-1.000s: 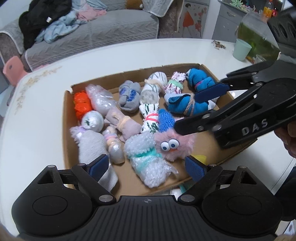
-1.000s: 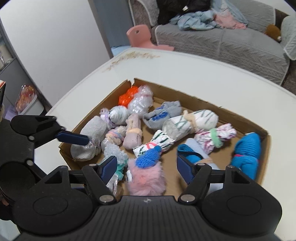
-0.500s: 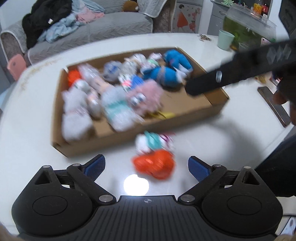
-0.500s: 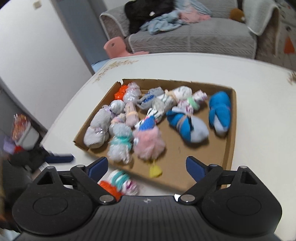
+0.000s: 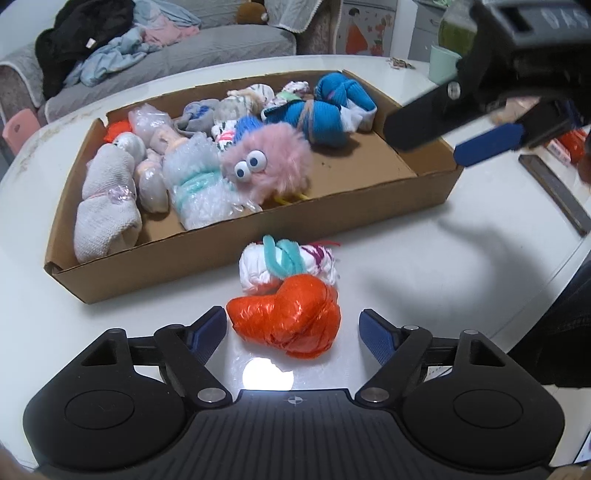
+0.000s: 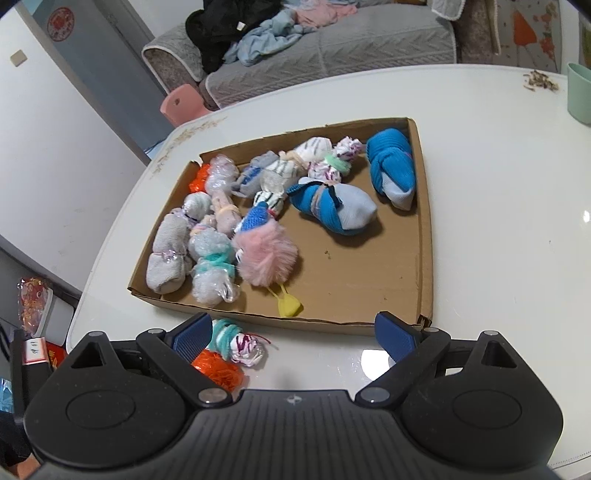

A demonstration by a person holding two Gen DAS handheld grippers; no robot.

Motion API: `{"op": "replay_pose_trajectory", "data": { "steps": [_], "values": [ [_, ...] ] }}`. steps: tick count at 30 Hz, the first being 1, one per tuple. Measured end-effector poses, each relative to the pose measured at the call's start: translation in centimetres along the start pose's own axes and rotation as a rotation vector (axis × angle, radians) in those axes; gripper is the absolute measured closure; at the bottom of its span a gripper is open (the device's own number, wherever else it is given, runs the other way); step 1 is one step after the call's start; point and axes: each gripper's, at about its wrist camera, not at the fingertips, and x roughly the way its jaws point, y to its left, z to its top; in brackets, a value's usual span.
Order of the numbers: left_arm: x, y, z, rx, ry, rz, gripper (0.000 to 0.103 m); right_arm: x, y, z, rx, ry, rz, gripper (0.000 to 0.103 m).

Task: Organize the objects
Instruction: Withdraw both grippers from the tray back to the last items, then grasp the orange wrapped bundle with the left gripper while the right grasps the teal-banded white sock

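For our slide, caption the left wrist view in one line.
Left hand-held gripper closing around an orange bundle lying outside the cardboard tray.

Grey sofa [image 6: 332,40] at back w/ clothes [image 6: 258,33] heaped on it, pink stool [image 6: 183,103] beside. White table [image 6: 498,184] glossy, ceiling light glare near front edge. White wall [image 6: 48,140] left.

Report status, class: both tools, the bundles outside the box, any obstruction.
Left tool closing, orange bundle between its fingers, untouched. Right tool open, empty. White tied bundle beside orange, outside cardboard box. Nothing blocking.
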Motion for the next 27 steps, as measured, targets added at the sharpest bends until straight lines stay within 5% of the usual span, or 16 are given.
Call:
{"op": "replay_pose_trajectory", "data": {
  "steps": [8, 13, 22, 27],
  "values": [
    [0.2, -0.5, 0.1, 0.005, -0.004, -0.002, 0.026, 0.6, 0.5, -0.2, -0.014, 0.013, -0.020, 0.010],
    [-0.1, 0.2, 0.1, -0.006, -0.006, 0.011, 0.042, 1.0, 0.9, -0.2, -0.008, 0.011, -0.035, 0.010],
    [-1.2, 2.5, -0.9, -0.056, 0.011, 0.051, 0.043, 3.3, 2.8, -1.0, 0.045, 0.022, -0.046, 0.009],
    [-1.9, 4.5, -1.9, -0.090, 0.014, 0.098, 0.040, 5.1, 4.4, -2.4, 0.090, -0.002, -0.129, 0.009]
  ]
}}
